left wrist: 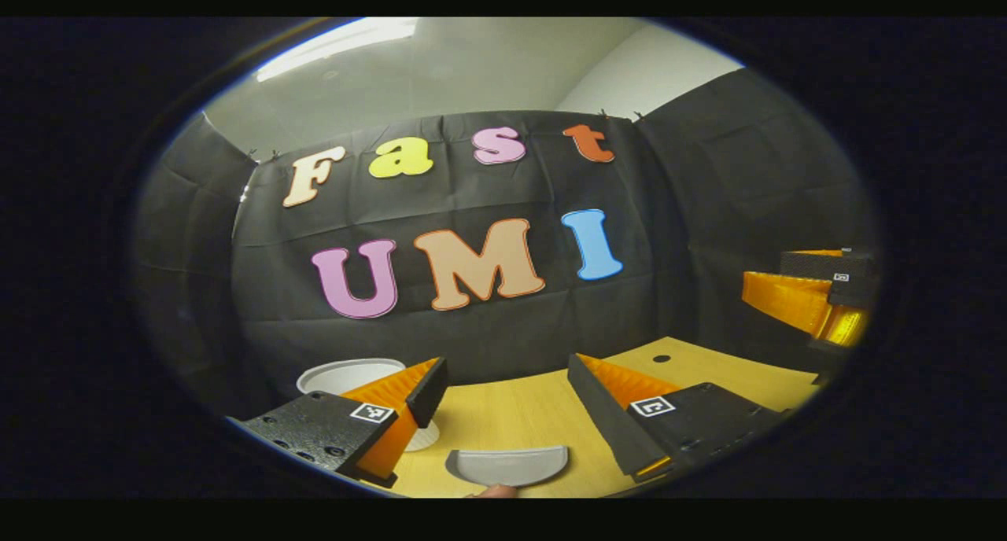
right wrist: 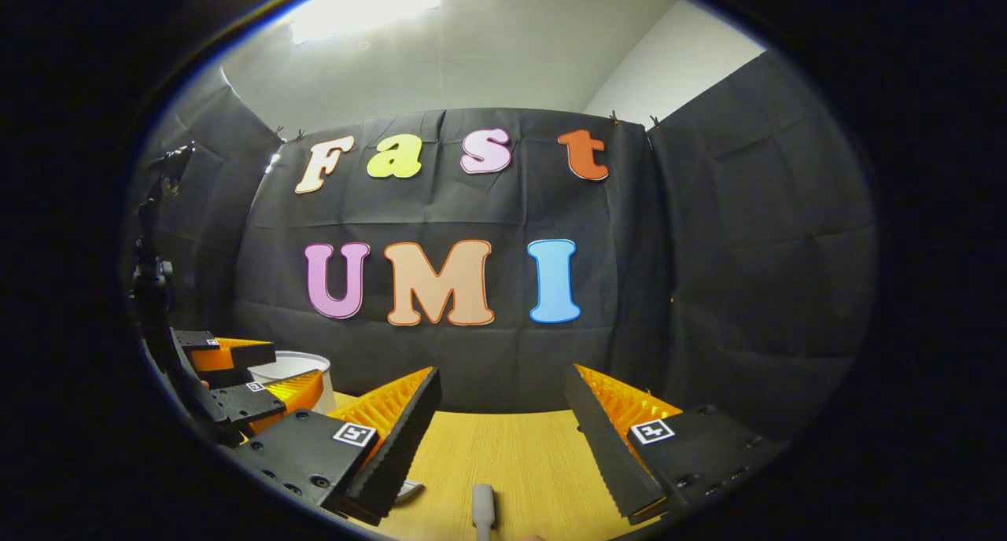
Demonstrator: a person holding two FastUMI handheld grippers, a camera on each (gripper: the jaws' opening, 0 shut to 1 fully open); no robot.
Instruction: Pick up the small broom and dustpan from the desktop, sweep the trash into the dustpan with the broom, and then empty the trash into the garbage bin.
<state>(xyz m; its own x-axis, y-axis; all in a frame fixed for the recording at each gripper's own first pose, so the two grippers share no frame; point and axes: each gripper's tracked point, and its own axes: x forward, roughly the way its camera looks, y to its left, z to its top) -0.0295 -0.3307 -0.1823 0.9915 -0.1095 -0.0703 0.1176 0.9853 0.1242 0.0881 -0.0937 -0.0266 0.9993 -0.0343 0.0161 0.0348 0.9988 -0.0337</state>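
Note:
In the left gripper view a grey dustpan lies flat on the wooden desktop, just below and between my fingers. My left gripper is open above it and holds nothing. A white garbage bin stands behind its left finger. In the right gripper view a pale broom handle lies on the desktop at the bottom edge, pointing away from me. My right gripper hangs open over it, apart from it. The brush end is hidden.
The right gripper hovers open at the far right of the left gripper view. The left gripper and the white bin sit at the left of the right gripper view, with a dark stand behind. A small dark hole marks the desktop.

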